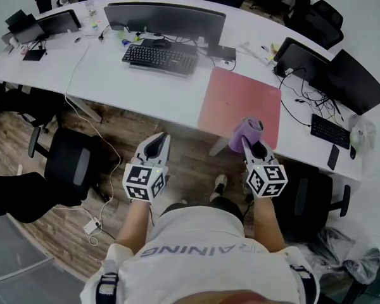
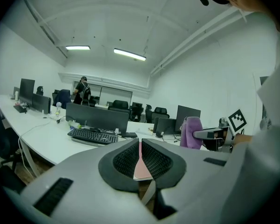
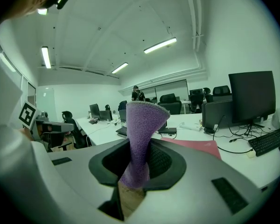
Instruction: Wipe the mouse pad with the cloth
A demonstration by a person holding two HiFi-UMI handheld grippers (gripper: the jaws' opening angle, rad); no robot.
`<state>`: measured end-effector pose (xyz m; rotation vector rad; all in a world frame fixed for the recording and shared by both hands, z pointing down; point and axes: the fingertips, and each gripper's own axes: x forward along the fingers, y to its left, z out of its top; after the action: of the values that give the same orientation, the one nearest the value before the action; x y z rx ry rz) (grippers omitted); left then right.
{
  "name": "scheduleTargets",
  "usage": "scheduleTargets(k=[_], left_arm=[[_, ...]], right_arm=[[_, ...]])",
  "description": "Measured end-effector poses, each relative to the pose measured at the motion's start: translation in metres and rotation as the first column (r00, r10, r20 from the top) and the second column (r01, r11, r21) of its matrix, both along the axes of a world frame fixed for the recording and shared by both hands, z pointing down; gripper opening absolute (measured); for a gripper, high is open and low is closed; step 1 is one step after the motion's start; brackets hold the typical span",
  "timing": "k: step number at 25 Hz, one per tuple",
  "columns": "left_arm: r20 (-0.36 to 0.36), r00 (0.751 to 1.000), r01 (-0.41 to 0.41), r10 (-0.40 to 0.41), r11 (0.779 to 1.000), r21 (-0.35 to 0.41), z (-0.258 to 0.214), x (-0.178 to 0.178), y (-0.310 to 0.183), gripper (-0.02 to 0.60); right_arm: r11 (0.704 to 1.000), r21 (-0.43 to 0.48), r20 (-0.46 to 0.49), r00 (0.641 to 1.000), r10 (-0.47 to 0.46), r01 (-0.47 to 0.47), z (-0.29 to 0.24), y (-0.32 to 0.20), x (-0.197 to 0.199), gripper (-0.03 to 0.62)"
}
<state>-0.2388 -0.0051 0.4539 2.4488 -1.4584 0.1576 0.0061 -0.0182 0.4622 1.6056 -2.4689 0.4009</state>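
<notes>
Both forearms reach forward from the body, bent at the elbow and roughly parallel. They hold the two claws level side by side over the wood floor, short of the table [image 1: 114,75] edge.

The left claw [image 1: 157,139] points ahead and slightly inward. Its black ribbed pads are drawn together to a thin slit, and the left gripper view [image 2: 140,148] shows nothing gripped between them. The marker cube sits on top of it, near the hand.

The right claw [image 1: 252,145] points toward the near edge of the table. Its jaws are closed on the cloth [image 1: 248,132], pinching it low down. In the right gripper view [image 3: 140,158] the cloth [image 3: 142,134] rises from the ribbed pads as a fuzzy purple cone, narrow at the pinch and flaring to a rounded, open top. Its nap looks like soft terry or microfibre.

The mouse pad [image 1: 240,100] lies flat on the smooth white curved table, just ahead of the right claw. It is a large, thin, matte pink-red rectangle, and its near side runs close to the table edge. The cloth's top overlaps that near edge in the head view, but I cannot tell whether it touches. To the left of the mouse pad sit a black keyboard [image 1: 159,57] and a wide dark monitor [image 1: 164,18].
</notes>
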Motion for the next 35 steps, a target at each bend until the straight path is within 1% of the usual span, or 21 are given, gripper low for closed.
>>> scheduleTargets(k=[4,6,8,12,16,22,25,29,32,35], left_arm=[[-0.001,1.000,-0.007,0.007,1.000,-0.010,0.003,0.016,-0.029,0.032],[-0.003,1.000,-0.022,0.022,1.000,-0.011,0.000,0.032,-0.044,0.032],[0.011,0.999,-0.038,0.038,0.999,-0.005,-0.006,0.051,-0.059,0.032],[0.029,0.999,-0.032,0.032,0.999,0.009,-0.021,0.079,-0.095,0.032],[0.041,0.998,-0.039,0.039,0.999,0.006,-0.025,0.118,-0.131,0.032],[0.049,0.996,-0.071,0.072,0.997,-0.020,-0.014,0.185,-0.178,0.032],[0.051,0.994,-0.095,0.097,0.995,-0.034,-0.010,0.220,-0.197,0.032],[0.044,0.990,-0.131,0.133,0.991,-0.039,-0.005,0.260,-0.216,0.032],[0.058,0.985,-0.159,0.161,0.986,-0.046,0.000,0.280,-0.223,0.032],[0.061,0.982,-0.176,0.181,0.982,-0.067,0.008,0.290,-0.230,0.032]], right_arm=[[1.000,0.000,0.011,1.000,-0.007,0.007,0.005,-0.025,0.011,0.101],[1.000,-0.001,0.019,1.000,-0.002,0.002,0.006,-0.041,0.024,0.101],[1.000,-0.005,0.034,0.999,0.003,-0.003,0.004,-0.059,0.039,0.101],[1.000,0.006,0.047,0.999,-0.008,0.008,-0.005,-0.095,0.067,0.101],[1.000,0.008,0.056,0.998,0.003,-0.004,-0.008,-0.132,0.109,0.101],[0.999,-0.013,0.059,0.998,0.038,-0.038,0.004,-0.172,0.179,0.101],[0.998,-0.028,0.075,0.996,0.057,-0.055,0.009,-0.188,0.213,0.101],[0.997,-0.036,0.099,0.992,0.076,-0.073,0.018,-0.204,0.248,0.101],[0.993,-0.056,0.120,0.987,0.111,-0.105,0.029,-0.209,0.269,0.101],[0.987,-0.082,0.134,0.980,0.147,-0.137,0.041,-0.209,0.282,0.101]])
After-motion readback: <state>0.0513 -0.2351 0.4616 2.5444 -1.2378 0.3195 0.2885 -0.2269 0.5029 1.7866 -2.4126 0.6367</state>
